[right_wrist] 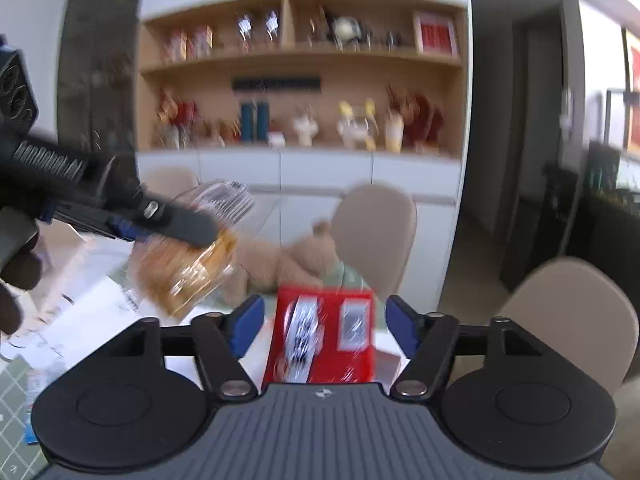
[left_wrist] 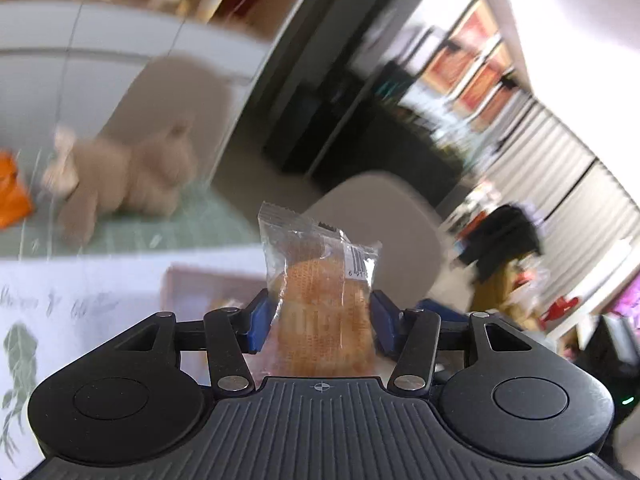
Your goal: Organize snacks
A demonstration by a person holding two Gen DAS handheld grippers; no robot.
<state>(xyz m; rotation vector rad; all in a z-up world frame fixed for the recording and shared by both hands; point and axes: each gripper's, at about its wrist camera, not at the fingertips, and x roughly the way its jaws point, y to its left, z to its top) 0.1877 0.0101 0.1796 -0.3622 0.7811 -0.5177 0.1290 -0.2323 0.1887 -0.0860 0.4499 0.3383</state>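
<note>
My left gripper (left_wrist: 320,320) is shut on a clear-wrapped golden pastry (left_wrist: 320,284) with a barcode label, held up in the air. The same pastry (right_wrist: 184,268) and the left gripper (right_wrist: 160,224) show at the left of the right wrist view. My right gripper (right_wrist: 324,320) has its blue pads (right_wrist: 248,320) apart on either side of a red snack packet (right_wrist: 324,336) with white print; there are gaps between pads and packet, so I cannot tell whether it is held. A pinkish box (left_wrist: 208,292) lies below the left gripper.
A beige plush toy (left_wrist: 132,176) lies on the green table mat (left_wrist: 192,228), also in the right wrist view (right_wrist: 288,260). An orange packet (left_wrist: 12,192) is at the left edge. Beige chairs (right_wrist: 376,224) stand behind the table. White papers (left_wrist: 80,292) cover the near table.
</note>
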